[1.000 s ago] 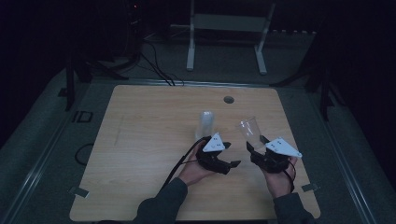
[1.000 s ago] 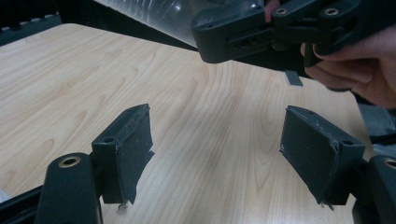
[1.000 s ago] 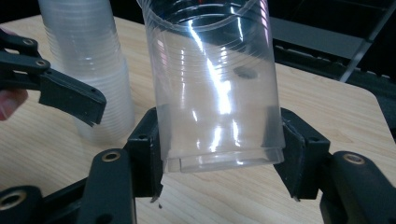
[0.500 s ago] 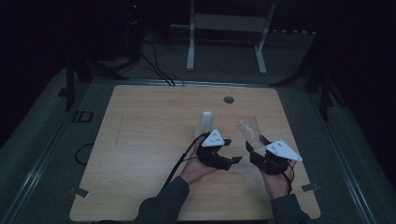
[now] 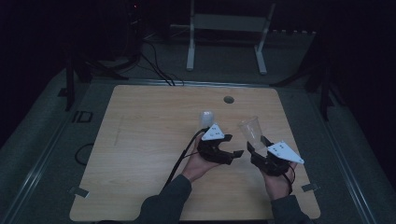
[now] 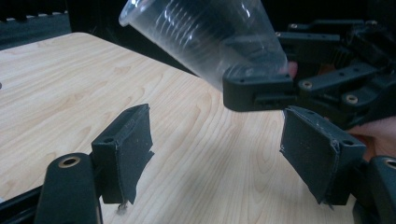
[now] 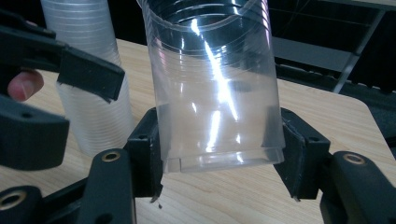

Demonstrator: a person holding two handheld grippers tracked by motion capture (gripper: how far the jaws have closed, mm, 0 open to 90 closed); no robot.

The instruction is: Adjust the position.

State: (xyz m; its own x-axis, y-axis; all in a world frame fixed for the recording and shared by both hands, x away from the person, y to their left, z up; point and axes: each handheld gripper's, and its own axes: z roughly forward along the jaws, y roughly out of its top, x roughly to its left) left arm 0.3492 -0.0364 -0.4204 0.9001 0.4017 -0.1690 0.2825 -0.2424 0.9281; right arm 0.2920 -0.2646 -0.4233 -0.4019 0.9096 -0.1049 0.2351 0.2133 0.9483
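Near the table's (image 5: 140, 140) right edge, 1 clear cup (image 7: 215, 84) is clamped by the right gripper (image 7: 219, 154); the empty, parted left gripper (image 6: 224, 154) should be kept clear of the cup stack (image 7: 91, 74).

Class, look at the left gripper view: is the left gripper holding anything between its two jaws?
No. The left gripper has bare table between its open pads, while the clear cup is clamped by the right gripper.

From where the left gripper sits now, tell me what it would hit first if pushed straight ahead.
Probably the right gripper and the clear cup that it holds tilted, which lie ahead of the left gripper, slightly above its open jaws. Depth is unclear; it could pass underneath along the table.
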